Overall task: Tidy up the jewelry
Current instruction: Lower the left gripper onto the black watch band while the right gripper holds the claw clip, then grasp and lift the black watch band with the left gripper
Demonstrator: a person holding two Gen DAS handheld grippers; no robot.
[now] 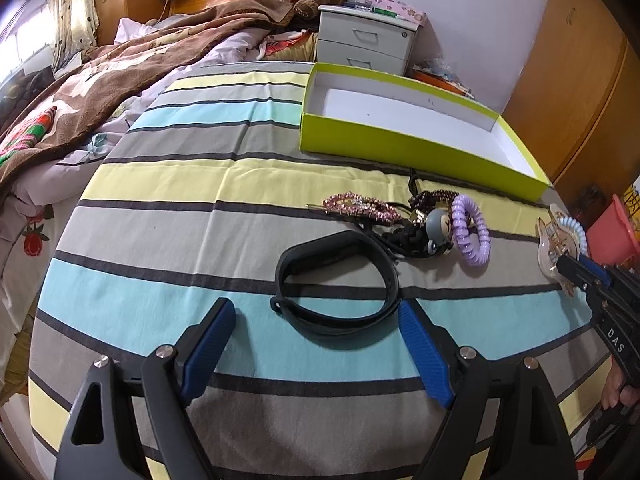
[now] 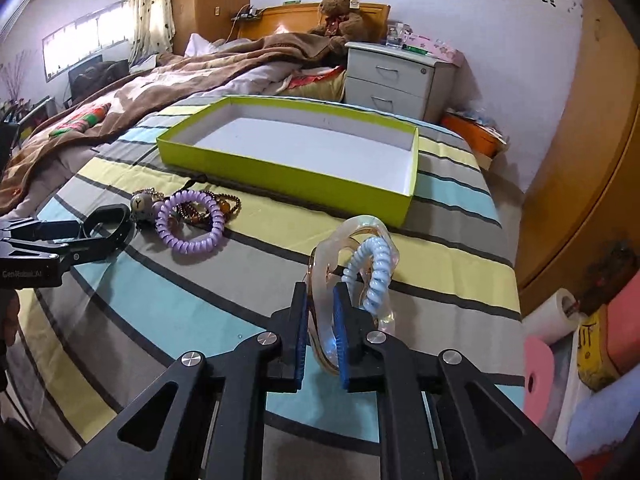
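Gripping a clear hair claw (image 2: 352,280) between its blue pads, the right gripper (image 2: 323,300) holds it above the striped cloth (image 2: 248,280), a pale blue coil tie (image 2: 374,276) hooked through it. The left gripper (image 1: 316,312) sits wide open around a black band (image 1: 336,284). The purple coil (image 1: 468,232) and beads lie just before the green box (image 1: 400,148).

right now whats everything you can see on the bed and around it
box: 1, lime green, white inside, far side of striped sheet
band: 1, black, between left fingers
coil tie: 1, purple, beside jewelry pile
hair claw: 1, clear, blue coil tie looped on it
teddy bear: 1, brown, headboard
nightstand: 1, grey, beside bed
left gripper: open
right gripper: shut on hair claw
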